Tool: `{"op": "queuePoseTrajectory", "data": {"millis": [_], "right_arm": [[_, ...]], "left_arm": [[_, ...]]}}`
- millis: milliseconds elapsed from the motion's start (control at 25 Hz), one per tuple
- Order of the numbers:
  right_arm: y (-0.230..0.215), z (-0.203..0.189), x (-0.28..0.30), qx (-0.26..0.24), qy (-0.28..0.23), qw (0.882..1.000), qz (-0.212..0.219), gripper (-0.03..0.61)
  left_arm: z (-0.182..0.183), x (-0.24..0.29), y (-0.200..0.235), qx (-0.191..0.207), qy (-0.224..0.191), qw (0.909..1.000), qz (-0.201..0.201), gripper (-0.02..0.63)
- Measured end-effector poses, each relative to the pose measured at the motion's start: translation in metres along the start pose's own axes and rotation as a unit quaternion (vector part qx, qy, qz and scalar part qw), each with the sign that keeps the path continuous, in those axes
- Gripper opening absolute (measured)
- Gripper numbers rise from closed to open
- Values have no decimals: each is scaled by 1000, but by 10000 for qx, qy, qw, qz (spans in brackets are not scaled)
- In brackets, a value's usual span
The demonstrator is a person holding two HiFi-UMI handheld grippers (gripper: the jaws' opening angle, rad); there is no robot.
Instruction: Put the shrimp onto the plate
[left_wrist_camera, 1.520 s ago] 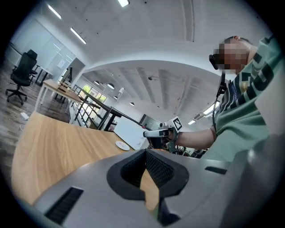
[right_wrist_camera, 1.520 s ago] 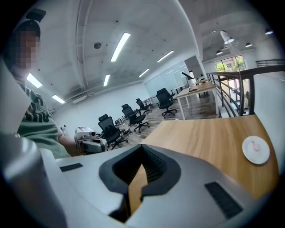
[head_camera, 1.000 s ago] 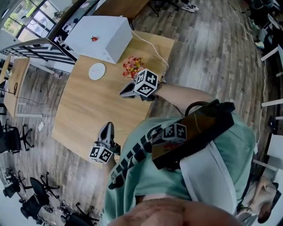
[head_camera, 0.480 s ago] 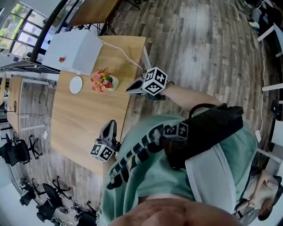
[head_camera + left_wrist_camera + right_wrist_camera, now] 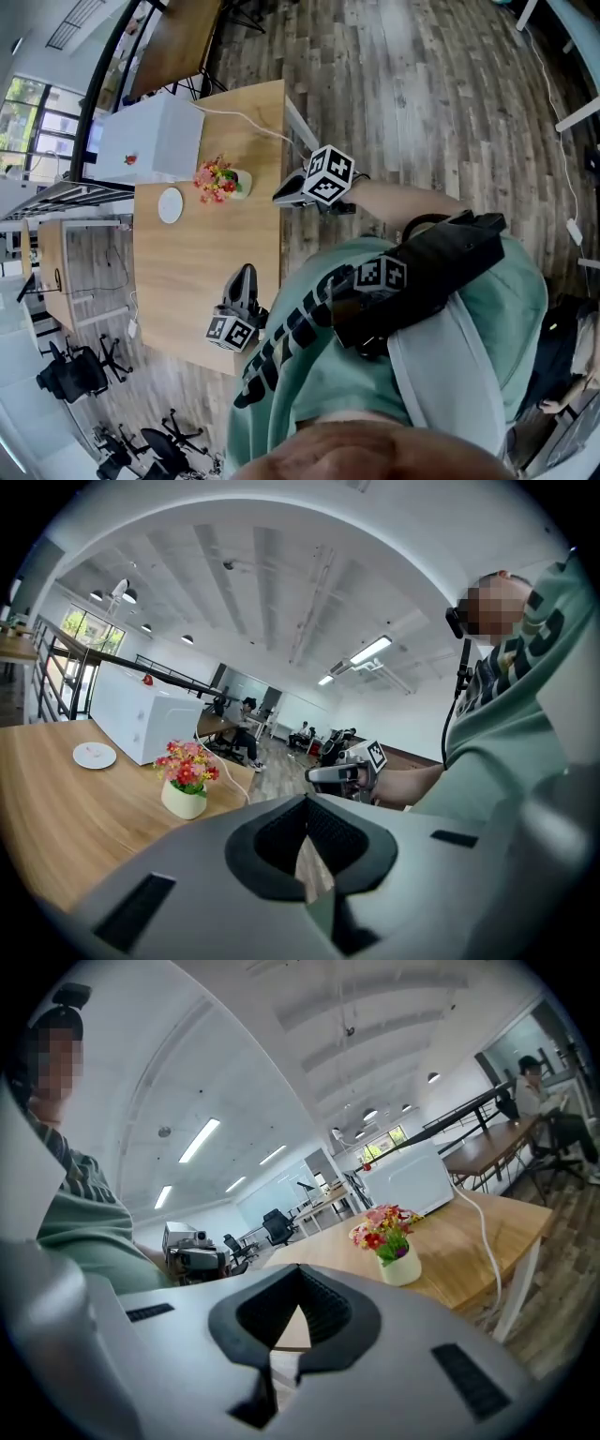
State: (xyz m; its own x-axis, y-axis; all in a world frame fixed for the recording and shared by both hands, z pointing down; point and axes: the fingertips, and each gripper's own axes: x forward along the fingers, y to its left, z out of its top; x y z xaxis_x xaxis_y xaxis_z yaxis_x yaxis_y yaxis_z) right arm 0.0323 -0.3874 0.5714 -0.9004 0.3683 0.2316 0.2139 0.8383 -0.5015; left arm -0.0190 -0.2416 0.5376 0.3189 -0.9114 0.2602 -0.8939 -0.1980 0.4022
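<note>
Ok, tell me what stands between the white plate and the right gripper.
In the head view, the small pot of flowers stands between the plate and the right gripper.

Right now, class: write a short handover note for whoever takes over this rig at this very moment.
Left claw: shut, empty, over the near part of the table.
Right claw: shut, empty, by the table's edge.
Plate: bare, on the table between the flower pot and the white box.
Shrimp: probably the small red thing on top of the box, untouched.
Done: nothing yet.
Left: pick up the shrimp and set it on the plate.
</note>
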Motion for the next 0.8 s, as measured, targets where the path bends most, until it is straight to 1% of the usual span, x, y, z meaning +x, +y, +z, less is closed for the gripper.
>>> {"op": "queuePoseTrajectory", "data": {"millis": [120, 240, 320, 400, 480, 560, 680, 800], "right_arm": [[35, -10, 21, -45, -63, 9994, -327, 8], [77, -20, 51, 80, -225, 9976, -651, 8], [104, -26, 67, 139, -310, 9959, -835, 8], [128, -28, 74, 144, -356, 9936, -1063, 8], [149, -30, 71, 151, -381, 9903, -1327, 8], [168, -36, 58, 140, -387, 9858, -1626, 8], [193, -45, 30, 154, -518, 9778, -2022, 8], [218, -56, -3, 197, -764, 9684, -2368, 8]], "left_arm": [[-10, -47, 5, 44, -49, 9998, -163, 5], [-24, -111, 24, 77, -105, 9994, -313, 6], [-29, -149, 35, 13, -138, 9990, -424, 5], [-32, -174, 44, -75, -178, 9980, -600, 6], [-37, -186, 49, -152, -207, 9961, -848, 5], [-40, -186, 43, -223, -210, 9929, -1151, 5], [-39, -176, 20, -153, -122, 9867, -1612, 6], [-39, -163, -13, -96, -26, 9774, -2111, 6]]}}
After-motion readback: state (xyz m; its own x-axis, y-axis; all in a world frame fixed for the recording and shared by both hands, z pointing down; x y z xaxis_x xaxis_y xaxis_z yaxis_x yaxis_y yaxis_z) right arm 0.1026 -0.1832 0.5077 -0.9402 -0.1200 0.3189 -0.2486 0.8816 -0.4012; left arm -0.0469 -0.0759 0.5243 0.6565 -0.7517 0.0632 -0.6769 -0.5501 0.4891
